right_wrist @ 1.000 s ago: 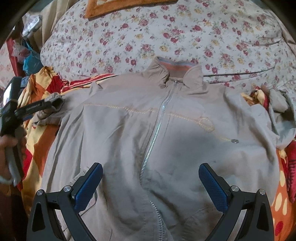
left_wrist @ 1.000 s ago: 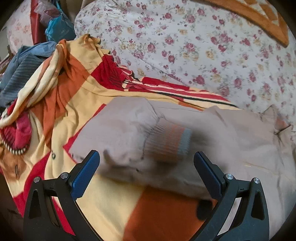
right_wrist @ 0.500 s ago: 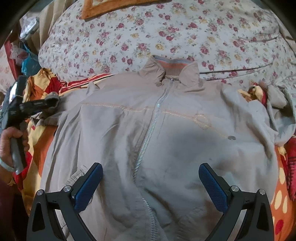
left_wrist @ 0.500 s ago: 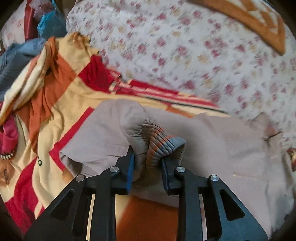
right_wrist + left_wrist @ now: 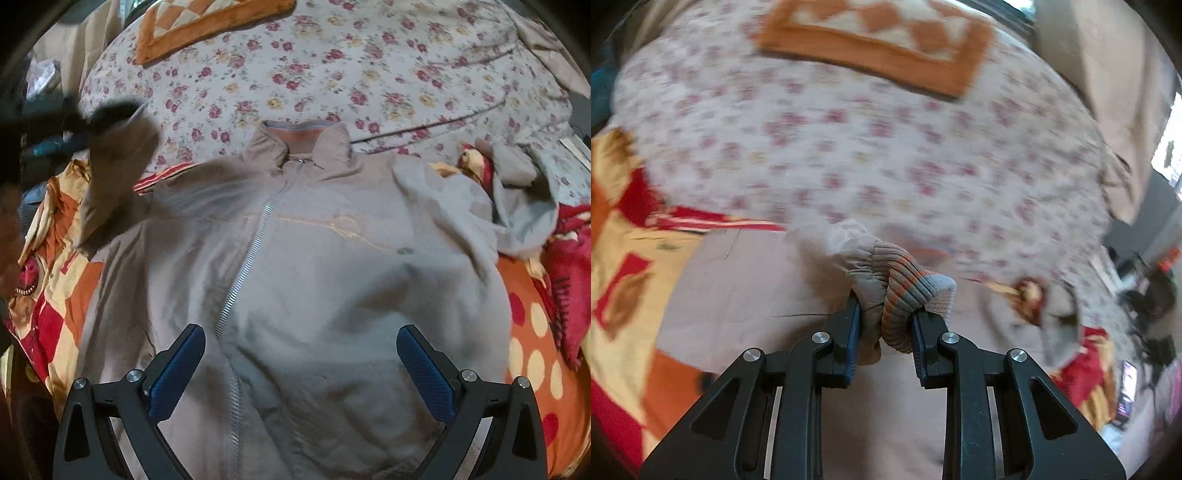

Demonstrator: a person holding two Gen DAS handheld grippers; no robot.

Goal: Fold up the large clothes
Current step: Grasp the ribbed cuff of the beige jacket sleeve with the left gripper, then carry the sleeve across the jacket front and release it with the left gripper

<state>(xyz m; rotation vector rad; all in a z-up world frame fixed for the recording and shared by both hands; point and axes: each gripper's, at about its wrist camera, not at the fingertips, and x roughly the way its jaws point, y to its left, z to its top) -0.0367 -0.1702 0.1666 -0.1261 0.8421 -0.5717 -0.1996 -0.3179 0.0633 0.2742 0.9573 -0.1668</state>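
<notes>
A: Left wrist view showed the left gripper [image 5: 885, 320] clenched on the ribbed cuff [image 5: 908, 291] of the jacket [image 5: 317, 266] sleeve; its jaws had just been closing, with the cuff bunched between the blue pads.

B: And where was the jacket itself?

A: It lay face up on the orange, red and yellow blanket [image 5: 532, 354], zipper [image 5: 243, 269] shut, collar [image 5: 303, 136] toward the floral quilt [image 5: 332, 66]. From the right wrist view, the gripped sleeve [image 5: 114, 177] was raised off the blanket, to the left of the collar, with the dark blur of the left gripper at its top.

B: The other gripper?

A: The right gripper [image 5: 301, 363] was released, blue pads spread wide over the jacket's lower front, nothing between them. The far sleeve [image 5: 524, 206] lay crumpled to the right of the collar.
</notes>
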